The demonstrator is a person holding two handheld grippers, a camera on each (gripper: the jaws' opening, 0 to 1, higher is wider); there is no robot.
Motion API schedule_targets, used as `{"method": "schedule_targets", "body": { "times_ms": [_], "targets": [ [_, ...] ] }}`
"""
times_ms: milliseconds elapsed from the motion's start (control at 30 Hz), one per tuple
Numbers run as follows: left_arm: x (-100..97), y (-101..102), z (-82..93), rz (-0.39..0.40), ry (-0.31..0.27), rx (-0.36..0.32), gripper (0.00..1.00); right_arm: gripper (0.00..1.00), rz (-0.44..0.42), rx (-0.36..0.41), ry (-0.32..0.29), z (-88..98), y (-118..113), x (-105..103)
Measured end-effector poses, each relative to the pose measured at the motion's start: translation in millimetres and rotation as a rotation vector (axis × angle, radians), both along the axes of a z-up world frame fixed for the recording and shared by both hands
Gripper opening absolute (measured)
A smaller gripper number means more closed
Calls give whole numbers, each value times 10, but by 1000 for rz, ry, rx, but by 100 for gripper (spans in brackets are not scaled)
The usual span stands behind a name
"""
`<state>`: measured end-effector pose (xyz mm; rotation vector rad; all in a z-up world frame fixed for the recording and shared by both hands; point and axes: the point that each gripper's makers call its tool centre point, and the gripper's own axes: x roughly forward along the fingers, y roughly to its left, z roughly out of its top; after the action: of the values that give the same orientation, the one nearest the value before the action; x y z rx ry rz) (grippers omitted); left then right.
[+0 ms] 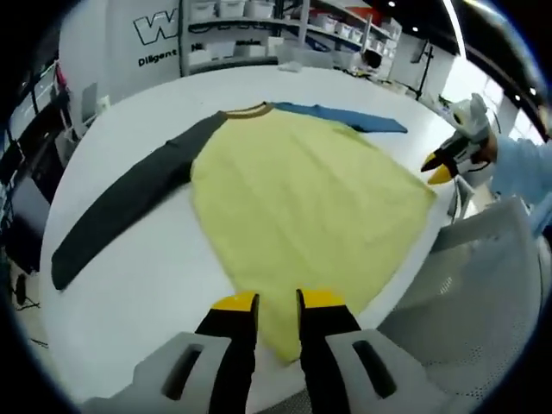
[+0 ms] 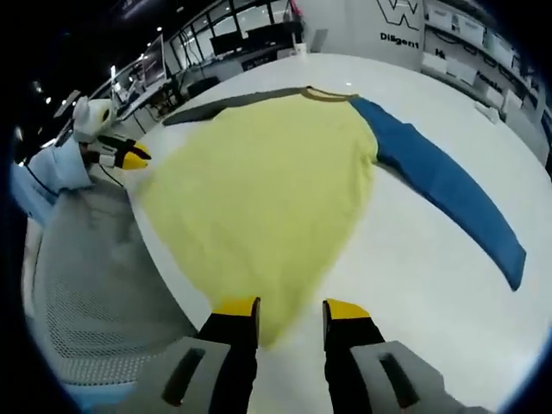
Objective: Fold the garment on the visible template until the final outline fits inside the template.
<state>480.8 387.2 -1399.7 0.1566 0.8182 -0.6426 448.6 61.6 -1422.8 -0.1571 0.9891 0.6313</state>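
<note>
1. Left gripper view showed the garment (image 1: 302, 207) spread flat on the white desk (image 1: 147, 285), its yellow body in the middle, a dark grey sleeve (image 1: 121, 207) stretched out to the left and a blue sleeve (image 1: 354, 116) at the far side.
2. The left claw (image 1: 278, 302) hung over the garment's near hem, its yellow-tipped jaws slightly apart and gripping nothing.
3. Right gripper view showed the same garment (image 2: 267, 190), with the blue sleeve (image 2: 448, 190) running off to the right.
4. The right claw (image 2: 291, 308) hovered at the near hem, jaws apart and empty.
5. A grey mesh chair back (image 2: 95, 285) stood beside the desk (image 2: 414, 285).
6. Shelving (image 1: 285, 26) lined the far wall.
</note>
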Motion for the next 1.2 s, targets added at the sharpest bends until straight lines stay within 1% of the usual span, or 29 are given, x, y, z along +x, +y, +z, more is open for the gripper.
{"method": "schedule_targets", "body": {
  "times_ms": [33,67,100,133,200,233,300,333,367,400,467,533,567,600,667,700,733,833,900,967,1067,1133,1200],
  "targets": [
    [24,-39,51,1,-24,-44,23,29,14,19,-24,22,35,19],
    [39,-59,79,2,-40,-69,26,31,13,23,-35,32,40,28],
    [37,-56,86,2,-48,-77,28,33,9,28,-38,42,42,30],
    [30,-51,84,-3,-49,-76,30,36,15,44,-57,62,66,48],
    [29,-56,75,-14,-59,-72,31,39,8,51,-68,80,62,60],
    [30,-68,88,-14,-64,-84,32,40,10,57,-80,94,68,69],
    [57,-113,159,-17,-101,-128,33,41,15,65,-108,134,78,92],
    [63,-111,177,-15,-109,-135,35,42,17,74,-133,171,88,116],
    [65,-111,182,-16,-112,-135,36,43,17,77,-144,188,89,125],
    [74,-115,198,-22,-121,-138,37,45,24,97,-164,222,112,142],
    [85,-124,232,-34,-139,-147,39,49,21,111,-180,251,118,157],
    [107,-144,299,-49,-170,-167,41,54,46,140,-226,303,168,190],
    [129,-159,351,-57,-195,-184,42,57,50,146,-245,324,179,194],
    [140,-164,376,-58,-206,-192,44,59,57,158,-258,343,201,197],
    [159,-168,425,-60,-220,-207,46,62,50,154,-268,354,197,208],
    [170,-178,456,-66,-234,-219,47,63,58,170,-299,399,224,231],
    [180,-183,481,-70,-248,-227,48,64,58,176,-305,411,232,237],
    [193,-181,517,-83,-264,-232,51,66,50,183,-305,416,235,252],
    [203,-177,547,-97,-282,-239,53,68,61,185,-334,460,247,275],
    [207,-182,594,-104,-289,-260,54,70,65,195,-347,493,258,281],
    [213,-179,651,-116,-308,-268,56,73,67,211,-368,551,266,300],
    [217,-168,678,-123,-320,-266,57,77,66,220,-379,573,264,311],
    [234,-128,690,-128,-338,-249,58,79,68,229,-390,606,271,312]
  ]
}}
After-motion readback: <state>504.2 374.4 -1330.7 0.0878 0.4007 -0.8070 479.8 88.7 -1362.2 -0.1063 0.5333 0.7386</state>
